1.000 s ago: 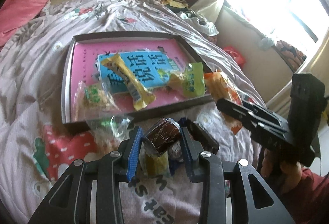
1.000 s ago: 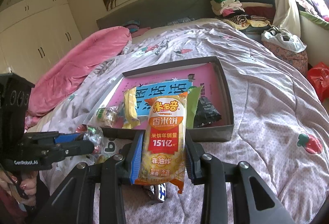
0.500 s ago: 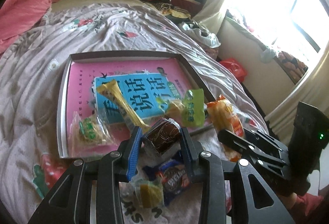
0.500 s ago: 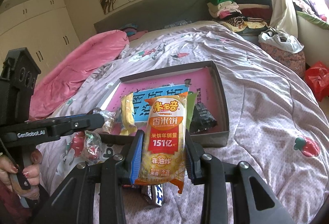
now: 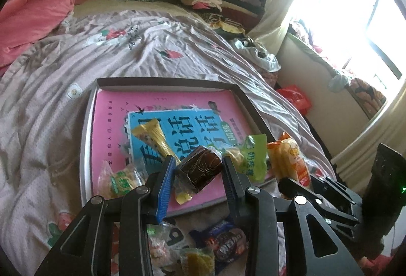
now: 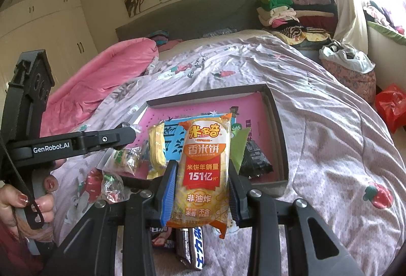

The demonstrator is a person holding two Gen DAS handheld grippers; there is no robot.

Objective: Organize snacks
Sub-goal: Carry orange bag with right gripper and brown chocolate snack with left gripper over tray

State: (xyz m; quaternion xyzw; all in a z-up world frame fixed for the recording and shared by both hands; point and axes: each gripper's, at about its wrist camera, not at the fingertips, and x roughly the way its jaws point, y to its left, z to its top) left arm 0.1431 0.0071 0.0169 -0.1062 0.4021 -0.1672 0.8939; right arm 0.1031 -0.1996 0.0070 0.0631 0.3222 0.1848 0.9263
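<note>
Here, left hand-held gripper (image 5: 199, 172) was pinching a dark brown wrapped snack (image 5: 199, 170), held above the near edge of the shallow box (image 5: 165, 82) on the bed (image 5: 45, 108). Right hand-held gripper (image 6: 201, 187) was clamped on an orange rice-cracker pack (image 6: 205, 164), upright between the pads, hanging over the bed just short of the box's near wall. Inside the box I saw a pink book (image 5: 162, 108) w/ a yellow stick pack (image 5: 154, 136), a green pack (image 5: 251, 156) and a small clear bag (image 5: 119, 179) lying on it. Loose snacks lay on the quilt below the left jaws, incl. a dark cookie pack (image 5: 225, 243). A hand (image 6: 22, 202) gripped the left handle, seen from the right cam.
</note>
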